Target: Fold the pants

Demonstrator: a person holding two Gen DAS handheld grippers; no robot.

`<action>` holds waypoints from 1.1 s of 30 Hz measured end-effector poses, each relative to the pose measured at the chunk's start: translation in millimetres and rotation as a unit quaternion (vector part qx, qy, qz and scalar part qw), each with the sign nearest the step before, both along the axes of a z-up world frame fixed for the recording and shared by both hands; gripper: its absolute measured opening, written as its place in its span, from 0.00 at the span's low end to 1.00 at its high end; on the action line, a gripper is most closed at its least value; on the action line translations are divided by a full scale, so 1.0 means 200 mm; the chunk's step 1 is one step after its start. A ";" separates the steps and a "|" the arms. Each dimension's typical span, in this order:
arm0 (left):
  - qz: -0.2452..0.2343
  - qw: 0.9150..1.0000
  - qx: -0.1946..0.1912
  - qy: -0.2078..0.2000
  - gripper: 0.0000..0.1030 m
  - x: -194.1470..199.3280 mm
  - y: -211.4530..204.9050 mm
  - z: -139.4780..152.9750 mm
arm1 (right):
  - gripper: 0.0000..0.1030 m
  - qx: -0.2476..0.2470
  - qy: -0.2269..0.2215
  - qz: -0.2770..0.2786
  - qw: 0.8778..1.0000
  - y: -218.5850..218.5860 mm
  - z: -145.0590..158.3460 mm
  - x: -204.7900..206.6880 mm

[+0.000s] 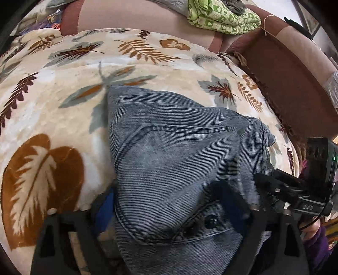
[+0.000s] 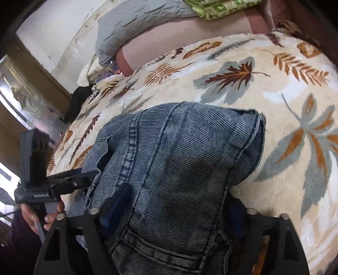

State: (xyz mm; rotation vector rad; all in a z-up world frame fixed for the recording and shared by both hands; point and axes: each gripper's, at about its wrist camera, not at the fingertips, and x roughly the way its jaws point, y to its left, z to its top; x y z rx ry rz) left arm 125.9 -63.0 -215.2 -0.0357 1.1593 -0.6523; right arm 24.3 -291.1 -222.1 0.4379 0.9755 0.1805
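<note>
Blue-grey denim pants point(image 1: 169, 148) lie bunched on a leaf-patterned blanket point(image 1: 63, 84), with a back pocket and a rivet button facing up. My left gripper point(image 1: 173, 203) points down at them. Its jaws stand wide, and denim fills the gap and hangs over the right finger. In the right wrist view the pants point(image 2: 169, 148) show a seam and a belt loop. My right gripper point(image 2: 173, 211) is also wide, with denim heaped between its fingers. The left gripper point(image 2: 93, 175) reaches into the cloth's left edge, and the right gripper point(image 1: 259, 177) comes in at its right edge.
The cream blanket point(image 2: 274, 84) covers a bed. A folded green patterned cloth point(image 1: 224, 17) and a grey quilt point(image 2: 137, 23) lie at the far end. A brown padded frame point(image 1: 285, 74) runs along the right. A person's hand point(image 2: 36, 215) holds the left gripper's handle.
</note>
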 end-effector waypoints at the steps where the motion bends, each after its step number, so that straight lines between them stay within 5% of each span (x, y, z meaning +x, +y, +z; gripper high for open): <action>1: 0.007 1.000 0.002 -0.002 0.68 0.00 0.01 0.01 | 0.54 -0.001 -0.005 0.004 1.000 0.00 0.01 0.00; 3: 0.018 1.000 -0.010 -0.003 0.45 0.01 0.04 0.02 | 0.44 0.005 -0.019 0.012 1.000 0.00 0.03 -0.01; 5: 0.021 1.000 -0.017 -0.007 0.37 0.00 0.07 0.04 | 0.42 -0.017 -0.030 0.017 0.999 0.04 0.05 -0.02; 12: 0.013 0.998 -0.016 -0.051 0.23 -0.04 0.07 0.20 | 0.38 -0.051 -0.094 0.014 0.994 0.11 0.19 -0.04; 18: 0.027 0.996 -0.008 -0.090 0.22 0.01 0.10 0.35 | 0.28 -0.055 -0.152 0.029 0.986 0.19 0.31 0.06; 24: 0.065 0.992 0.008 -0.105 0.22 0.24 0.16 0.38 | 0.28 -0.031 -0.174 0.014 0.984 0.18 0.34 0.35; 27: 0.089 0.989 0.032 -0.112 0.22 0.36 0.17 0.31 | 0.28 -0.030 -0.129 0.013 0.991 0.19 0.22 0.53; 29: 0.103 0.988 0.069 -0.089 0.25 0.44 0.17 0.19 | 0.35 -0.060 -0.050 0.009 0.997 0.21 0.05 0.65; 30: 0.108 0.988 0.072 -0.079 0.33 0.45 0.18 0.14 | 0.47 -0.059 -0.018 0.007 0.998 0.20 -0.02 0.68; 33: 0.118 0.986 0.096 -0.075 0.52 0.45 0.19 0.04 | 0.53 -0.036 -0.013 0.008 0.999 0.18 0.01 0.67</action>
